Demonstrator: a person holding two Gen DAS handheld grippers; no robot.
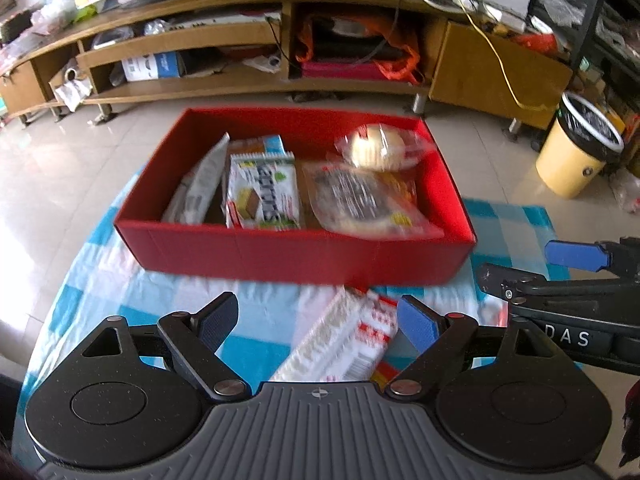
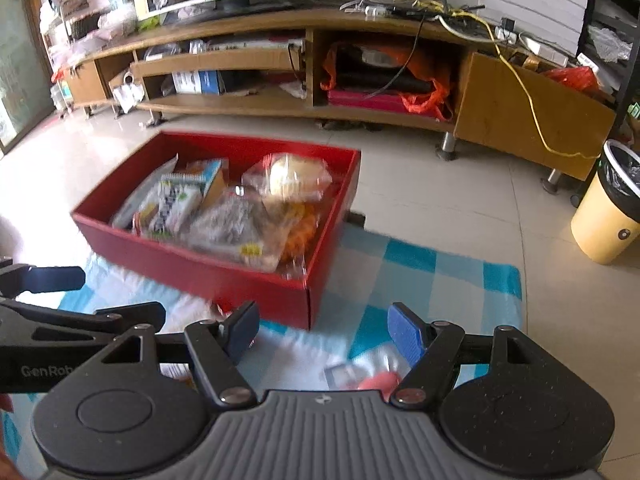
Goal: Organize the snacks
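Note:
A red box (image 1: 304, 258) (image 2: 192, 266) stands on a blue-and-white checked cloth (image 1: 96, 292) (image 2: 404, 268). It holds several snack packs: a green-and-white wafer pack (image 1: 262, 190) (image 2: 172, 204), a dark clear-wrapped pack (image 1: 354, 196) (image 2: 230, 226) and a wrapped bun (image 1: 374, 146) (image 2: 290, 178). My left gripper (image 1: 316, 322) is open, empty, above a white-and-red snack pack (image 1: 344, 344) lying on the cloth in front of the box. My right gripper (image 2: 320, 334) is open, empty, above a small pack with a pink patch (image 2: 364, 376). The right gripper shows in the left wrist view (image 1: 576, 258).
A long wooden TV cabinet (image 1: 280, 80) (image 2: 360, 112) with cluttered shelves runs along the back. A yellow bin (image 1: 576, 152) (image 2: 608, 220) stands on the tiled floor at the right. The left gripper's arm shows at the left of the right wrist view (image 2: 60, 320).

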